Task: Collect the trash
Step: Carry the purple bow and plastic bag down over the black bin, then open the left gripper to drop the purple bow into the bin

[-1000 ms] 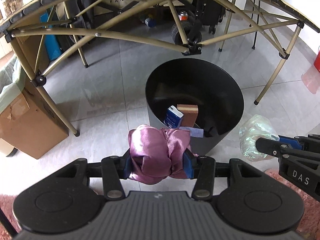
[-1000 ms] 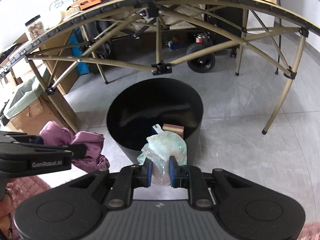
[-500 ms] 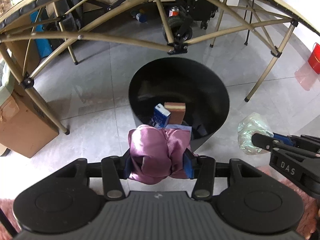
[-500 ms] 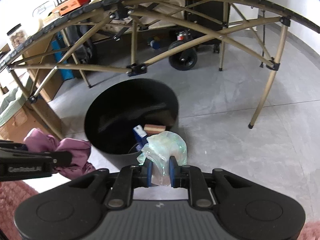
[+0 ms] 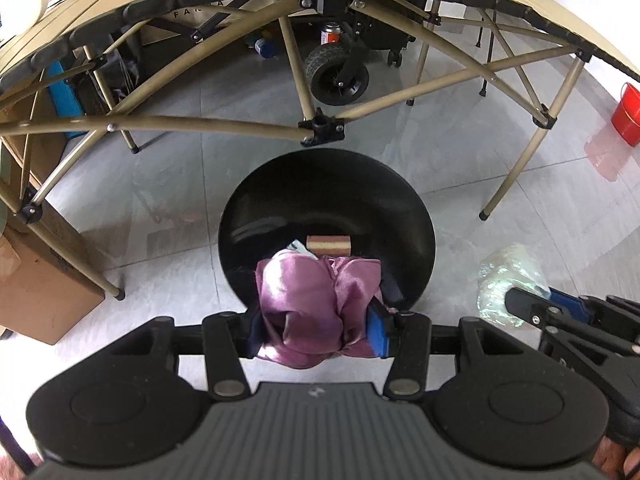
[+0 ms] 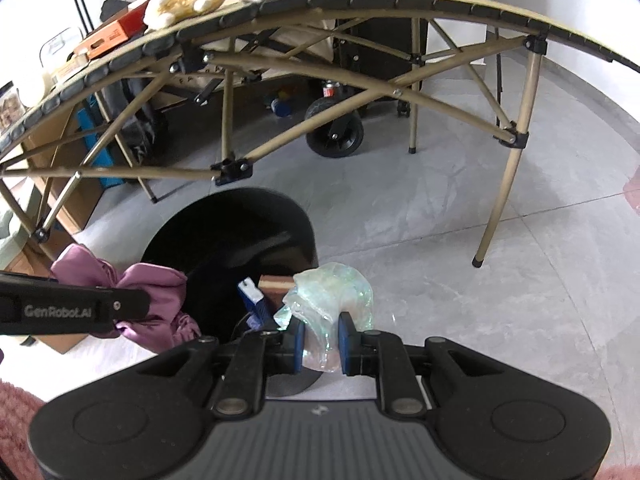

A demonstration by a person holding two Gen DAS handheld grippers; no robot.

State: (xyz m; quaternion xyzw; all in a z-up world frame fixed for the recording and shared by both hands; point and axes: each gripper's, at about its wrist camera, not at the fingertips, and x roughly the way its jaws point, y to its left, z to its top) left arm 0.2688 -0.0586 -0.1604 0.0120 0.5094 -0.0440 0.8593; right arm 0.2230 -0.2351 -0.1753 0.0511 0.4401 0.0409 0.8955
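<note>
My left gripper [image 5: 316, 328] is shut on a crumpled purple cloth [image 5: 316, 304] and holds it over the near rim of a round black bin [image 5: 280, 188] on the floor. Inside the bin lie a tan block [image 5: 328, 243] and a blue carton [image 6: 254, 300]. My right gripper [image 6: 322, 342] is shut on a crumpled clear plastic bag [image 6: 332, 292], held just right of the bin [image 6: 240, 232]. The bag [image 5: 510, 276] and right gripper also show at the right of the left wrist view. The purple cloth [image 6: 132, 296] shows at the left of the right wrist view.
A folding table with tan legs [image 5: 192, 124] spans above and behind the bin. A cardboard box [image 5: 36, 280] stands at left. A black wheel [image 5: 336, 74] sits under the table. A red bucket [image 5: 626, 116] is far right. Pink rug [image 6: 16, 420] lies near me.
Both grippers rose and moved forward. The purple cloth now hangs over the bin's near rim, and the plastic bag came closer to the bin's right side.
</note>
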